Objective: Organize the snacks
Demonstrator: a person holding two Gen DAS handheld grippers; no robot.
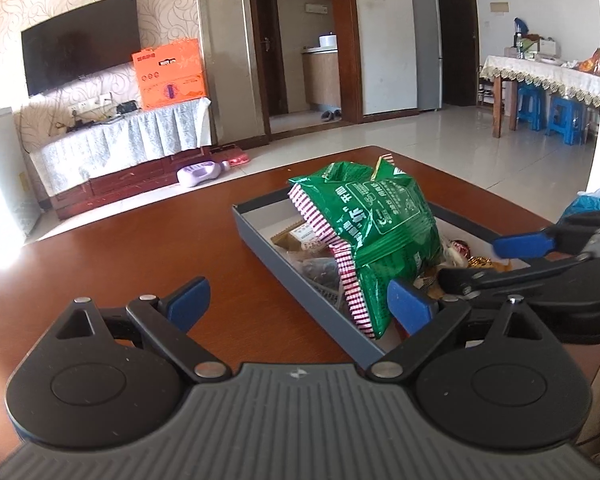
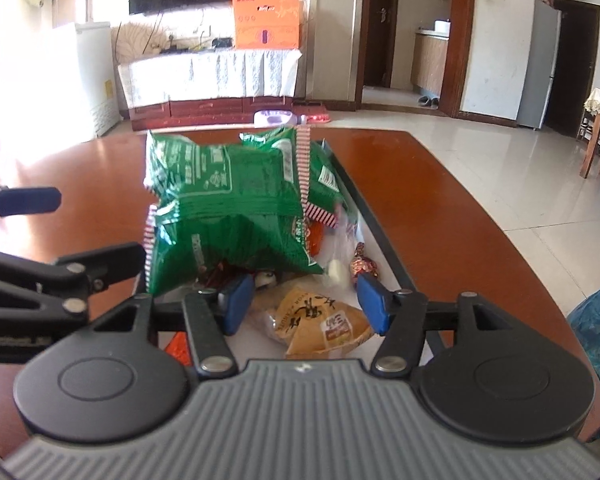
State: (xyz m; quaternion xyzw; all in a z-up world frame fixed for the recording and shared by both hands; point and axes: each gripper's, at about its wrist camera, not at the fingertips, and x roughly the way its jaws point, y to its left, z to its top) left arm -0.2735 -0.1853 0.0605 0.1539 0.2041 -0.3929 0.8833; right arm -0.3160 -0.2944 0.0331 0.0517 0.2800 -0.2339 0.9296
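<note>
A grey tray [image 1: 300, 284] of snacks sits on the brown table [image 1: 140, 264]. A large green snack bag [image 1: 380, 240] with red-striped edges lies tilted on top of the pile; it also shows in the right wrist view [image 2: 228, 208]. Small wrapped candies [image 1: 460, 250] lie behind it. My left gripper [image 1: 300, 304] is open, its right finger beside the bag's near corner, its left finger over bare table. My right gripper [image 2: 306, 304] is open over the tray, straddling a yellow snack packet [image 2: 320, 320], touching nothing I can see. It also shows in the left wrist view [image 1: 512, 256].
A wrapped candy [image 2: 364, 266] and a white sweet [image 2: 336, 270] lie in the tray [image 2: 384, 240]. A blue plastic bag [image 2: 596, 320] sits at the table's right edge. Beyond the table are a TV cabinet [image 1: 120, 148] and a dining table with blue stools [image 1: 540, 76].
</note>
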